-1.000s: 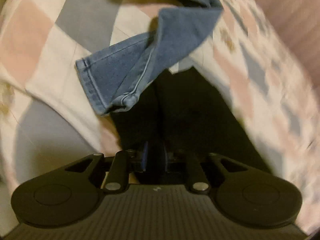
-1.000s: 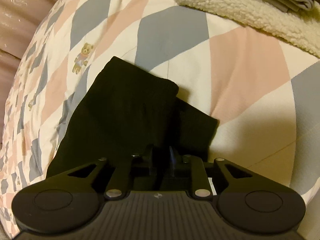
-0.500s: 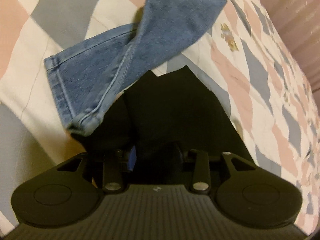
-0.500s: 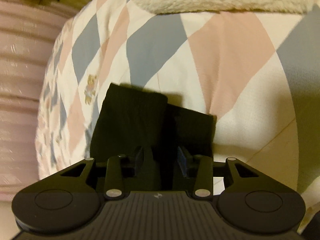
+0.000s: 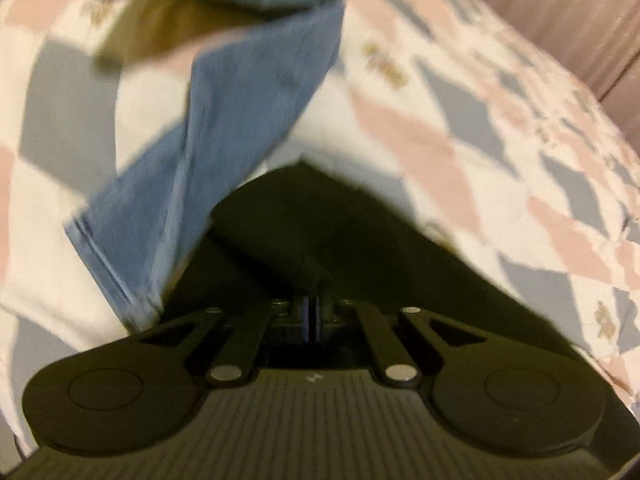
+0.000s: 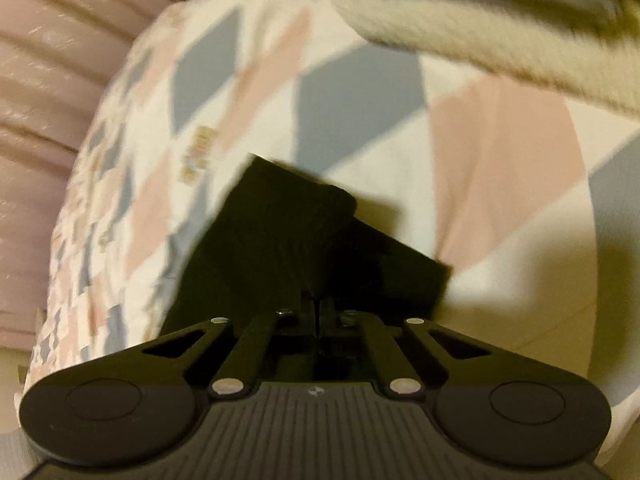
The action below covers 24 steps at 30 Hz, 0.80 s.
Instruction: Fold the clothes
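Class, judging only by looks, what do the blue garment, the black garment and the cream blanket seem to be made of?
Blue garment: likely denim, with a stitched hem and faded seam. Black garment: soft matte fabric; weave unreadable. Cream blanket: probably sherpa-type fleece, judging by its nubbly pile.

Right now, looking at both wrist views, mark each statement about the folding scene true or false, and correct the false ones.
1. The left gripper is shut on the black garment. True.
2. The right gripper stands wide open above bare bedding. False: its fingers are closed together on the black garment.
3. A blue denim leg lies partly over the black garment. True.
4. The bedspread is plain white. False: it has grey, pink and cream diamonds.
5. A cream fleecy blanket lies beyond the black garment in the right wrist view. True.
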Motion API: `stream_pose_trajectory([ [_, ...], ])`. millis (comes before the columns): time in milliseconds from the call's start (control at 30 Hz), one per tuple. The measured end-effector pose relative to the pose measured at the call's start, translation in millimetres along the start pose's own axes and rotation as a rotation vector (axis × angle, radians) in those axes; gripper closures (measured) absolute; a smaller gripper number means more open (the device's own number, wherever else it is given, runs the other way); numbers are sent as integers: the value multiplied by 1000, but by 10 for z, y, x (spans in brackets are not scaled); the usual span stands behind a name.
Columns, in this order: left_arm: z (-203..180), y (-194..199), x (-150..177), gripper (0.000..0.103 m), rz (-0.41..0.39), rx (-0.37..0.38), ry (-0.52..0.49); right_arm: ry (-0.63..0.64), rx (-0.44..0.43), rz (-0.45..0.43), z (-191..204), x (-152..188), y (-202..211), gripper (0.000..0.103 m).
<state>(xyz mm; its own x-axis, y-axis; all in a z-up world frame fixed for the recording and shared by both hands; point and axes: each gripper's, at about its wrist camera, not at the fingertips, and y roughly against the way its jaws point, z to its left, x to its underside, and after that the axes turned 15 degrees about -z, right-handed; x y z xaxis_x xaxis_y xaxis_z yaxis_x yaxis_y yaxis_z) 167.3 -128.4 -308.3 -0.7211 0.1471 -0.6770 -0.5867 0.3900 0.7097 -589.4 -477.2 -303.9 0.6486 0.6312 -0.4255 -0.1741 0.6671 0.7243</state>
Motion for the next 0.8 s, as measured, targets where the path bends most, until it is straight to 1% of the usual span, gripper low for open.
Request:
stream_pose_trajectory([
  [67, 62, 205, -123, 102, -43, 31, 19, 14, -45, -4, 94, -69, 163, 103],
  [133, 116, 371, -189, 102, -70, 44, 2, 29, -68, -1, 124, -105, 311, 103],
  [200, 193, 473, -187, 102, -79, 30, -24, 25, -63, 9, 59, -103, 402, 103],
  [267, 289, 504, -122, 102, -67, 10, -52, 30, -25, 21, -52, -53, 411, 103],
  [333, 332, 445, 15, 102, -34, -13, -105, 28, 33, 62, -213, 61, 285, 103],
  [400, 303, 306, 214, 101, -2, -53, -198, 35, 95, 104, -353, 202, 140, 103],
  [433, 273, 246, 281, 101, 8, -66, -231, 44, 117, 109, -390, 260, 105, 103],
  [500, 213, 176, 357, 101, -1, -81, -274, 36, 125, 98, -435, 321, 125, 103],
  [600, 169, 192, 307, 102, -35, -67, -281, 41, 97, 91, -421, 269, 189, 103],
  [633, 159, 191, 293, 102, -42, -64, -288, 50, 100, 94, -414, 261, 176, 103],
  [700, 142, 123, 330, 99, -26, -81, -322, 86, 131, 116, -416, 296, 83, 102],
  [733, 111, 79, 373, 97, -8, -97, -366, 111, 153, 132, -408, 334, 18, 95],
  [767, 75, 43, 416, 93, 9, -114, -414, 130, 176, 143, -390, 359, -13, 77],
  [800, 22, 33, 459, 88, 22, -128, -474, 146, 199, 138, -356, 367, -9, 71],
])
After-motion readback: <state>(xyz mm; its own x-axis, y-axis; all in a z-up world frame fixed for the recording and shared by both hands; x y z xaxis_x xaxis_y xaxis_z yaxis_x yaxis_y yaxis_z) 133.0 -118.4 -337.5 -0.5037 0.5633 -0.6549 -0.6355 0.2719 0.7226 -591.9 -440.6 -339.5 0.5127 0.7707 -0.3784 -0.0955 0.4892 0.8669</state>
